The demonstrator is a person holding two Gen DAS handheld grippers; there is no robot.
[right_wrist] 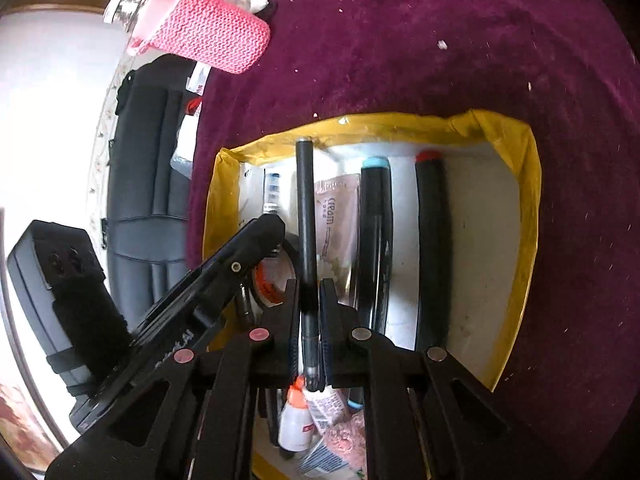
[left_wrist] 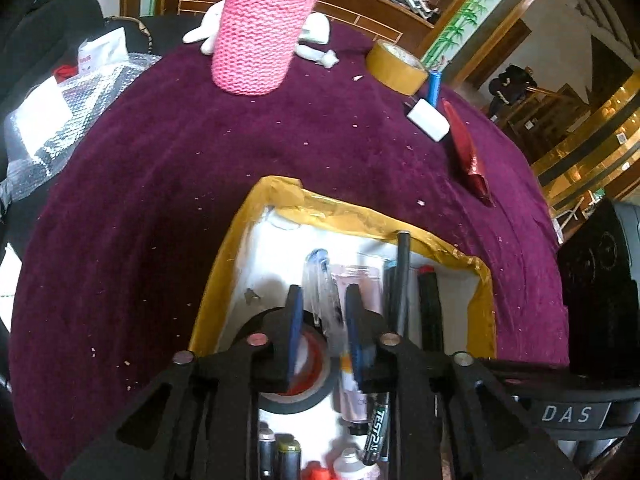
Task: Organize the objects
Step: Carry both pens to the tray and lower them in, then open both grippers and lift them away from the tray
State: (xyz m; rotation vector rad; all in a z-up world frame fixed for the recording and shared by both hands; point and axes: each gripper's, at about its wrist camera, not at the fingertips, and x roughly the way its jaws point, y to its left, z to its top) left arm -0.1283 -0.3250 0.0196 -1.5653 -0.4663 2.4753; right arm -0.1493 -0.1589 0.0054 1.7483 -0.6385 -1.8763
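Note:
A yellow-taped white box (left_wrist: 228, 280) (right_wrist: 524, 216) on the purple cloth holds markers, a cream tube (right_wrist: 336, 216) and a black tape roll (left_wrist: 308, 394). My left gripper (left_wrist: 322, 298) is inside the box, jaws on a clear blue-capped pen (left_wrist: 320, 280) that looks blurred. My right gripper (right_wrist: 310, 292) is shut on a black pen (right_wrist: 306, 216) and holds it over the box; this pen also shows in the left wrist view (left_wrist: 402, 276). A pink knitted cup (left_wrist: 260, 36) (right_wrist: 208, 32) stands at the far side of the cloth.
Beyond the box lie a tan tape roll (left_wrist: 396, 66), a white charger (left_wrist: 428, 120), a blue cell (left_wrist: 435, 84) and a red foil packet (left_wrist: 466, 152). White gloves (left_wrist: 316, 36) lie behind the cup. Bubble wrap (left_wrist: 60, 120) is at the left.

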